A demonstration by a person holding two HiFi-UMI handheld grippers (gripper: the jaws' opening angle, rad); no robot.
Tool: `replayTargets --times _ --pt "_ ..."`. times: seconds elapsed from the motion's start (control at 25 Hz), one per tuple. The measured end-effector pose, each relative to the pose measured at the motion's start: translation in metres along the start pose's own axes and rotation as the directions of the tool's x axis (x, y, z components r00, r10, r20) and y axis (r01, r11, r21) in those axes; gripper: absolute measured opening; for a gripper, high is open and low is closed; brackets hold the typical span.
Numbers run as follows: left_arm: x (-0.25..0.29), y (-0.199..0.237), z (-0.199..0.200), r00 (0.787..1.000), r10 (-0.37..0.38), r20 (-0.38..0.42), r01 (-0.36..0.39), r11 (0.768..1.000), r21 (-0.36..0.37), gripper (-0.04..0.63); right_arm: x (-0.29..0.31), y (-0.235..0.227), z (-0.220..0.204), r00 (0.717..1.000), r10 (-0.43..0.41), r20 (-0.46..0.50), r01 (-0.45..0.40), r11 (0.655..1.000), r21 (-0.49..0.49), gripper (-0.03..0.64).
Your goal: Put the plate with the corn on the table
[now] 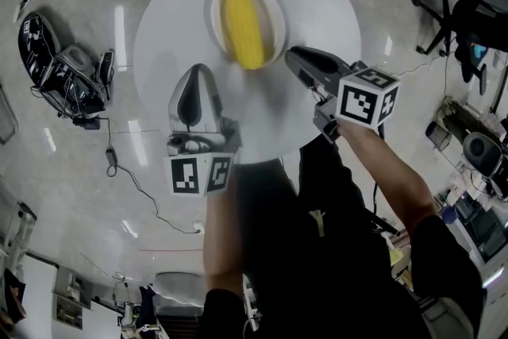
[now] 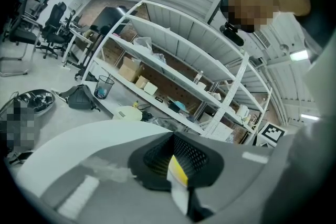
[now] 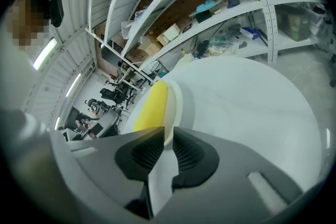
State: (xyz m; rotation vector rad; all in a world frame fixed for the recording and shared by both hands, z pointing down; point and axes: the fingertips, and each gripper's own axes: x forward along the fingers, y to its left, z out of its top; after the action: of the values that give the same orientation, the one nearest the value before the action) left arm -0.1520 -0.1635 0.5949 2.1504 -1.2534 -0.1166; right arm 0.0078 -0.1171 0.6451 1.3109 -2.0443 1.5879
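Note:
A white plate (image 1: 274,0) with a yellow corn cob (image 1: 244,24) on it lies at the far side of the round white table (image 1: 325,4). My right gripper (image 1: 290,55) reaches in from the right and is shut on the plate's near right rim. In the right gripper view the rim (image 3: 173,99) runs in between the pads of the right gripper (image 3: 167,134), with the corn (image 3: 149,107) just beyond. My left gripper (image 1: 199,69) rests over the table left of the plate, apart from it. Its jaws (image 2: 174,145) stand a narrow slit apart with nothing held; the corn (image 2: 178,171) shows through the slit.
A black bag with cables (image 1: 59,71) lies on the floor to the table's left. An office chair (image 1: 468,20) stands at the right. Metal shelving with boxes (image 2: 173,76) rises behind the table. The person's torso and arms fill the near edge.

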Motion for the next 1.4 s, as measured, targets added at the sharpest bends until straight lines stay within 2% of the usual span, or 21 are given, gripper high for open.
replayTargets --times 0.24,0.76,1.4 --pt "-0.008 -0.012 -0.002 1.0 0.001 0.011 -0.001 1.0 0.005 0.005 -0.006 0.004 0.0 1.0 0.004 0.016 -0.004 1.0 -0.026 0.011" --pt "-0.029 -0.051 0.006 1.0 -0.006 0.03 0.005 0.999 0.047 0.005 -0.029 0.021 -0.004 0.999 0.031 0.031 -0.028 0.996 -0.084 0.009" --pt "-0.059 -0.114 0.046 0.996 0.041 0.084 -0.049 0.993 0.104 0.005 -0.07 0.079 0.018 0.99 0.122 0.07 -0.107 0.976 -0.19 0.009"
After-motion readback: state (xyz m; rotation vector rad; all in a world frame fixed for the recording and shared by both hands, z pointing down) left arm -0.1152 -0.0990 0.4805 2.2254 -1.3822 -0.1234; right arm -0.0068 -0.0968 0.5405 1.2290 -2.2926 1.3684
